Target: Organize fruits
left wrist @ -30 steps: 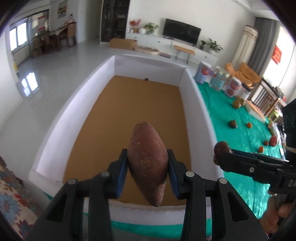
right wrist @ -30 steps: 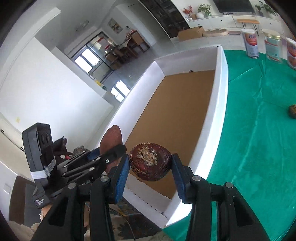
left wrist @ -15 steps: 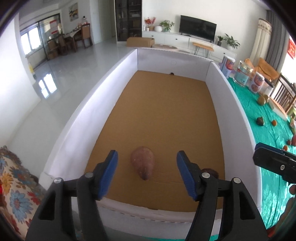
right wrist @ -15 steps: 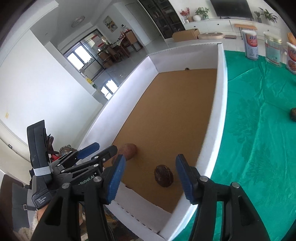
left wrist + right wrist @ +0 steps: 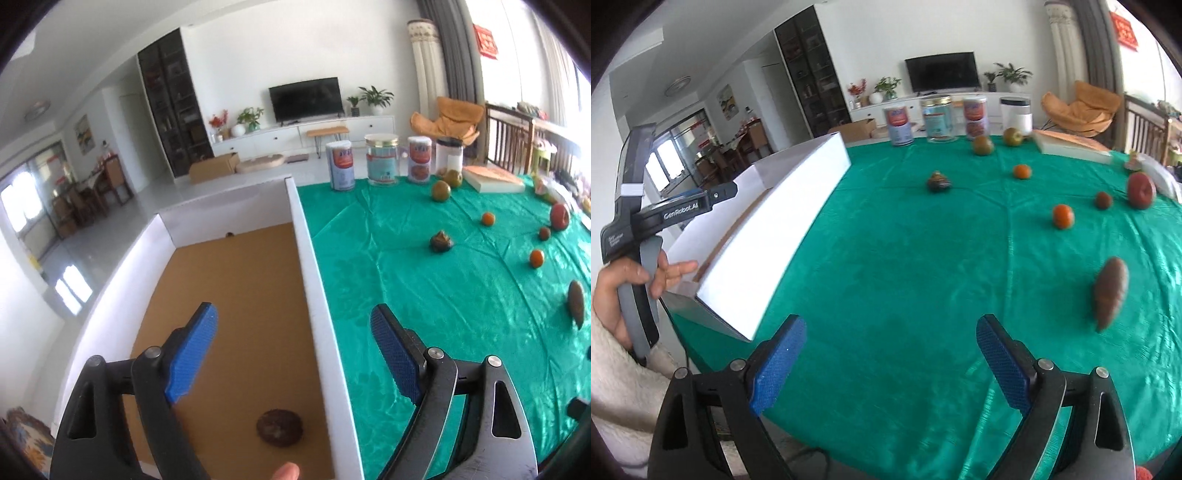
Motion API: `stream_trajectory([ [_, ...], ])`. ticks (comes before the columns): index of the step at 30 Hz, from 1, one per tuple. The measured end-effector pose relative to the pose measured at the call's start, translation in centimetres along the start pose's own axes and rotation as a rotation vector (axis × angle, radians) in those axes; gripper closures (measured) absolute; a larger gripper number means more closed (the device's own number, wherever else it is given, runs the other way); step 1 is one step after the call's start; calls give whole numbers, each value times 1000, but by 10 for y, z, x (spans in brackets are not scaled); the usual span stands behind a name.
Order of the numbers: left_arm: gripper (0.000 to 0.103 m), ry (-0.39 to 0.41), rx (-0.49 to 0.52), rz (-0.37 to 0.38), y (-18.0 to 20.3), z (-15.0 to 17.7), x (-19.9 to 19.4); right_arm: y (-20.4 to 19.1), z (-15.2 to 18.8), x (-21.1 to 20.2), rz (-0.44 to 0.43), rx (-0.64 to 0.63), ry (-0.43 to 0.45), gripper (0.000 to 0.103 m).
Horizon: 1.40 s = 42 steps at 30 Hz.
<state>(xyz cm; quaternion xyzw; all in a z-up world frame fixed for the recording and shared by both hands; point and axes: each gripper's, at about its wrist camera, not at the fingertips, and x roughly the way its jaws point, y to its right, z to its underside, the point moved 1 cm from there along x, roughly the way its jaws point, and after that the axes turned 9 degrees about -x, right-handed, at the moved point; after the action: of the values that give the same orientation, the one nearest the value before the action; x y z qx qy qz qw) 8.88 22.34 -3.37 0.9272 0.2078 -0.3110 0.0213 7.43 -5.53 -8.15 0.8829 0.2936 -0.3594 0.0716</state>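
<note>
A white-walled box with a brown cardboard floor (image 5: 236, 295) stands at the table's left; its outer wall shows in the right wrist view (image 5: 783, 221). A dark round fruit (image 5: 279, 427) lies on its floor near the front. My left gripper (image 5: 291, 354) is open and empty above the box's right wall. My right gripper (image 5: 890, 365) is open and empty over the green cloth. A brown sweet potato (image 5: 1110, 291) lies to its right, also in the left wrist view (image 5: 576, 303). Oranges (image 5: 1063, 216) and other fruits lie farther back.
Several tins and jars (image 5: 380, 158) stand at the far edge of the green tablecloth (image 5: 424, 258). A red fruit (image 5: 1141, 190) and a flat white box (image 5: 1071, 146) lie at the right. A hand holds the left gripper's handle (image 5: 631, 258) beside the box.
Both grippers let go of their fruits into the box, then swung right toward the green cloth. The sweet potato dropped in the box is out of view now.
</note>
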Motion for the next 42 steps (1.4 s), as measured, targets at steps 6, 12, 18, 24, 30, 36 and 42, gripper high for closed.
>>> stream_trajectory([
  [6, 17, -37, 188, -82, 35, 15, 14, 20, 4, -17, 22, 66, 74, 6],
  [12, 16, -60, 178, -81, 24, 23, 5, -1, 2, -6, 25, -9, 63, 4],
  [18, 17, -65, 181, -76, 17, 32, -4, 11, 5, -4, 19, 54, 62, 4],
  [24, 17, -44, 166, -74, 14, 34, -10, 24, 8, -12, 29, 124, 90, 3],
  [30, 15, 158, 90, -126, 22, 20, -51, 22, 6, -39, 81, 111, 172, 4],
  [36, 8, 272, 32, 94, 58, 13, -104, 28, 0, -86, 208, 57, 271, 0],
  [42, 8, 20, 16, 401, 129, 28, -83, 45, 18, -83, 207, 128, 249, 0],
])
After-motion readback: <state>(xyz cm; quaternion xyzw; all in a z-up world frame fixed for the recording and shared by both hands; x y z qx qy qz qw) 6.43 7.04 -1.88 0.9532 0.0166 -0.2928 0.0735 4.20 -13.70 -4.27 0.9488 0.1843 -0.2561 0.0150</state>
